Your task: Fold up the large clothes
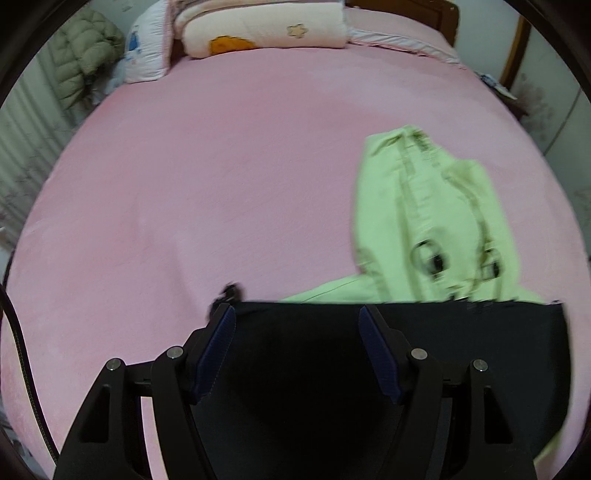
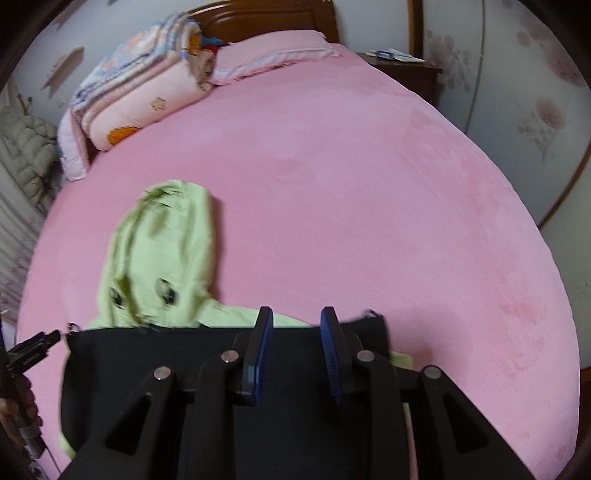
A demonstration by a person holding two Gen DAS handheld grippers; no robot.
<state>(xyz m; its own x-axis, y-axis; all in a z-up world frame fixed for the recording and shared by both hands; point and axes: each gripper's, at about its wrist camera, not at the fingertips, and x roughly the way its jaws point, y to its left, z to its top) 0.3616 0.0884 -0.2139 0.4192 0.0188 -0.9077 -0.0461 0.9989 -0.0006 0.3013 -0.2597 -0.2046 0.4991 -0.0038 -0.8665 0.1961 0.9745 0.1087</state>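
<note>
Pink bed (image 2: 332, 184): bore the work. Light green hooded garment (image 1: 424, 206): on the bed, hood spread flat; black panel (image 2: 155, 369) folded over its body. Further folds judged outstanding. Left gripper (image 1: 297, 314), right gripper (image 2: 297, 317): above the panel, jaws apart, empty.

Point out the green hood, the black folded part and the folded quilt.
green hood (image 1: 424, 206), left wrist view, its middle panel
black folded part (image 2: 155, 354), right wrist view, upper left area
folded quilt (image 1: 266, 29), left wrist view, cream front face
</note>
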